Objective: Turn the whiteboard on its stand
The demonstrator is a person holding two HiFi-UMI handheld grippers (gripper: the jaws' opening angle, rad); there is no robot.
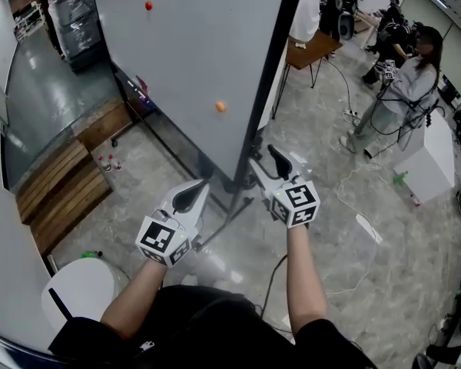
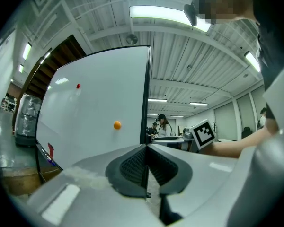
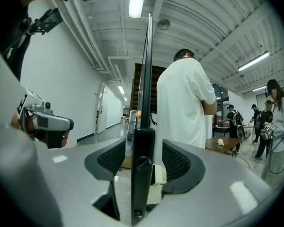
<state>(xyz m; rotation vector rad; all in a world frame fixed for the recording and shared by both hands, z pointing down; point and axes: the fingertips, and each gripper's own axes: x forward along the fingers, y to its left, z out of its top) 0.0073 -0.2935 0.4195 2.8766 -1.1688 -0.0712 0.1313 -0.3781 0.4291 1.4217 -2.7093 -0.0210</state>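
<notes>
**Whiteboard and tools, seen from above and along each tool.**

- **Board.** The whiteboard (image 1: 192, 60) stands upright on its stand (image 1: 236, 197). Its white face carries a red magnet (image 1: 148, 5) and, lower down, an orange magnet (image 1: 220, 106).
- **Edge.** A dark frame edge (image 1: 270, 71) bounds the board on the side nearest both tools. Both tools meet the board at this edge, low down near its bottom corner.
- **Left tool.** The left tool (image 1: 198, 191) points at the white-face side of that corner. In the left gripper view its pads (image 2: 132, 167) are closed narrowly on the thin dark edge, with the white face (image 2: 99, 117) to the left.
- **Right tool.** The right tool (image 1: 267, 164) sits just beside the left one, on the far side of the edge. In the right gripper view its jaws stand wide. The edge-on black frame (image 3: 143, 164) rises between the pads (image 3: 177, 162) with a gap on each side, so nothing is gripped.
- **Room to the left of the board.**
  - A tray (image 1: 142, 91) runs along the board's bottom edge.
  - Wooden steps (image 1: 61, 183) lie close to the stand's foot.
  - A grey wall closes the far left.
- **Room to the right of the edge.**
  - Marbled floor (image 1: 346, 229) lies open, crossed by cables.
  - A wooden table (image 1: 315, 48) stands behind the board.
  - A white cabinet (image 1: 430, 156) and a standing person (image 1: 411, 83) are well apart from the board.
  - A person in a white shirt (image 3: 184, 108) stands beyond the board.
</notes>
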